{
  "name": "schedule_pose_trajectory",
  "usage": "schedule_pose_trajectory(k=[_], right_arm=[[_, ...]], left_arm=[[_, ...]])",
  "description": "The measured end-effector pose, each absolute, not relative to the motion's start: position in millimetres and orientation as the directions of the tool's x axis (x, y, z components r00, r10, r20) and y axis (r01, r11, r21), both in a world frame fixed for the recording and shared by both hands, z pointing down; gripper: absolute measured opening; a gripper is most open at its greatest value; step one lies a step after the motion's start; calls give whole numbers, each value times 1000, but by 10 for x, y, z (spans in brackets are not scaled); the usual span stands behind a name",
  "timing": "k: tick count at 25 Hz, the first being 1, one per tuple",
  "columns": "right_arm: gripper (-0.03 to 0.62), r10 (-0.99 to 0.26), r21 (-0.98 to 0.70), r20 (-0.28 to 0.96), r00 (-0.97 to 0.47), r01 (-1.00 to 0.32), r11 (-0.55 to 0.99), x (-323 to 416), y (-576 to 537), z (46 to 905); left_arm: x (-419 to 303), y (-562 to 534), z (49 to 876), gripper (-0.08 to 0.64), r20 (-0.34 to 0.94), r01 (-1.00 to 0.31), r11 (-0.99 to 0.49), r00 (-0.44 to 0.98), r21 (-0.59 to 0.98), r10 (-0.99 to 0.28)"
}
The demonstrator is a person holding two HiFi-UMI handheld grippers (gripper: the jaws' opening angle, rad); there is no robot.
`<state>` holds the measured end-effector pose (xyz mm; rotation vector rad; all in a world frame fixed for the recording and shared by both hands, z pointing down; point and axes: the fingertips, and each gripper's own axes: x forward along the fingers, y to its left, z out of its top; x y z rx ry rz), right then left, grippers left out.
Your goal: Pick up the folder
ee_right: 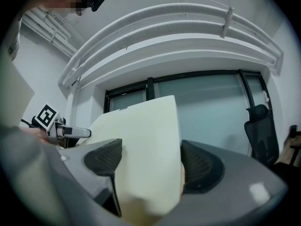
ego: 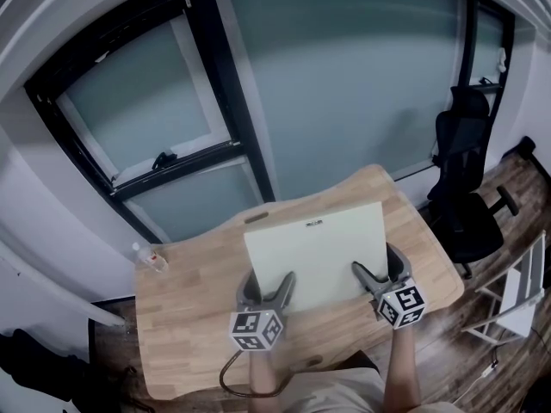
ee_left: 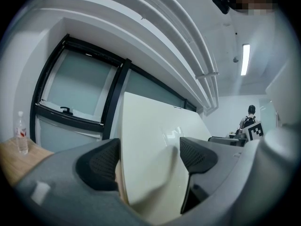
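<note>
Gripping the cream folder [ego: 317, 246] along its near edge, the left claw [ego: 269, 287] and right claw [ego: 380, 270] each pinch one corner, the folder reaching forward and upward from both, apparently clear of the desk [ego: 185, 317].

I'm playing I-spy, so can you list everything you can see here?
folder: one, cream, tilted up over the table, held at its near edge
table: one, light wood, below the folder
bottle: one, clear, table's far left corner
chair: one, black, right of the table
window: one, black frame, behind the table
rack: one, white, on the floor at far right
person: one, too small for colour, far back in the left gripper view
left gripper: one, grey, shut on the folder's near left
right gripper: one, grey, shut on the folder's near right
</note>
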<state>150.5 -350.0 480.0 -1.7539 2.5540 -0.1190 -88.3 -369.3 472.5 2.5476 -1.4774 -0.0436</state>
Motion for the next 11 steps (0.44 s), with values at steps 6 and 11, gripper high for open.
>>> schedule_pose_trajectory(k=[6,11], right_arm=[[394,-932,-84,16,-362,-929,360,1439,-3448,4814],[393,-934,-83,29,-356,-932,352,1388,-3384,4873]], left_arm=[[-948,-3635,4746,414,71,-860,-473,493,190,-867],[-994,-3593,4804,414,82,-860,-470,493,199,-866]])
